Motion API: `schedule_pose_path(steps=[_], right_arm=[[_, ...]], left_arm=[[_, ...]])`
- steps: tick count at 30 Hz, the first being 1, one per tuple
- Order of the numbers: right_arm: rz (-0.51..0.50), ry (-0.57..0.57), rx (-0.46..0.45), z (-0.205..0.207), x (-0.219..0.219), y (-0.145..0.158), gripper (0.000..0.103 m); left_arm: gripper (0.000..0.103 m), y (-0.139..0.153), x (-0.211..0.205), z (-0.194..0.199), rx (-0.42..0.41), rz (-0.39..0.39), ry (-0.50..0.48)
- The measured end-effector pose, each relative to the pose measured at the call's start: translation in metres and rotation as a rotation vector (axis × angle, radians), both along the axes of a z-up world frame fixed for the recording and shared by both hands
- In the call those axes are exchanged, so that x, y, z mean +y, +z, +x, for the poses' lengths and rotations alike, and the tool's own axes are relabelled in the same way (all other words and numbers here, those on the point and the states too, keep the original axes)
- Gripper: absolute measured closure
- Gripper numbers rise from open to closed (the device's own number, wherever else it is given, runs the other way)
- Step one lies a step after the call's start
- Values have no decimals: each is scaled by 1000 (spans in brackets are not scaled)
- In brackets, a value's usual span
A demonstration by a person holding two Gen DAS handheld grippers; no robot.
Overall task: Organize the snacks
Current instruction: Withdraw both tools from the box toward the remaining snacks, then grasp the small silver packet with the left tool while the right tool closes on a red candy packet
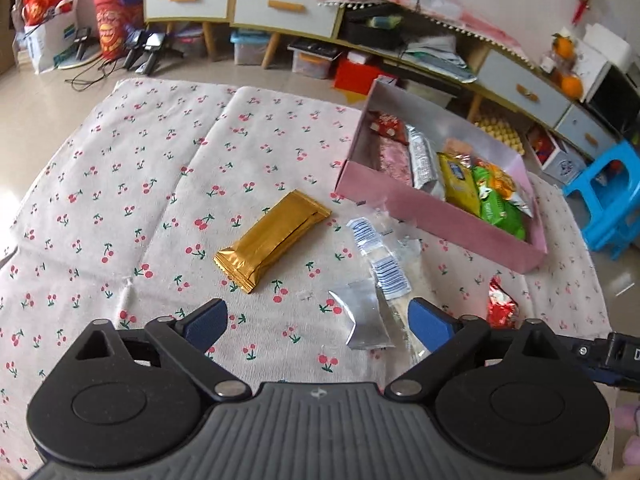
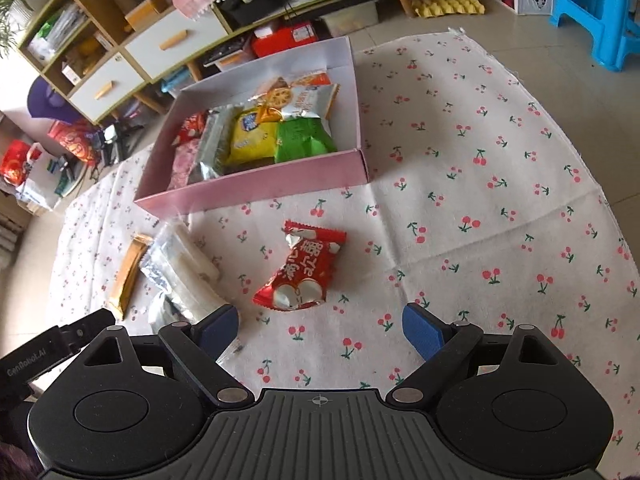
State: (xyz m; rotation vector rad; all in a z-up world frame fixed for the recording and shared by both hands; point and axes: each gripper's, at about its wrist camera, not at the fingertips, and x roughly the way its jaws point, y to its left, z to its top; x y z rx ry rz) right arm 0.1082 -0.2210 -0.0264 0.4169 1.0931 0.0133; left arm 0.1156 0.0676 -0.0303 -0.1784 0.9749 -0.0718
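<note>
Three light, crinkly packets lie ahead of both empty, wide-open tongs (image 1: 316, 326) (image 2: 320, 330): gold bar (image 1: 272, 240), clear pack (image 1: 380, 264), red sweet (image 2: 302, 270), probably best pinched mid-body.

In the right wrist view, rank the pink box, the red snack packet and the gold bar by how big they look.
1. pink box, by far the largest.
2. red snack packet.
3. gold bar, seen edge-on at the picture's side, so it may look smaller than it really is.
</note>
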Motion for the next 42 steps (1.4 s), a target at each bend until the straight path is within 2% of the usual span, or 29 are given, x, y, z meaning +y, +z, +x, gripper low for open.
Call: schedule_pose_path(steps=[5, 9, 12, 14, 17, 20, 30, 35, 42], right_arm=[[-3, -13, 30, 8, 3, -8, 12], [-6, -28, 41, 16, 6, -12, 12], [3, -47, 54, 21, 8, -16, 12], [7, -57, 59, 24, 8, -18, 12], [7, -65, 65, 27, 10, -21, 12], [-2, -61, 72, 30, 13, -24, 12], [-8, -83, 74, 37, 15, -32, 12], [-29, -81, 80, 40, 17, -37, 14], [-54, -77, 74, 41, 20, -41, 15]], left_arm=[[22, -13, -5, 6, 56, -19, 27], [24, -16, -9, 8, 72, -54, 49], [34, -20, -17, 11, 81, -37, 45], [46, -23, -22, 14, 98, -18, 42], [51, -28, -26, 15, 112, -4, 51], [53, -29, -26, 17, 115, -16, 54], [58, -34, -30, 25, 102, 10, 56], [74, -34, -31, 27, 97, 56, 20], [79, -35, -21, 29, 105, 34, 1]])
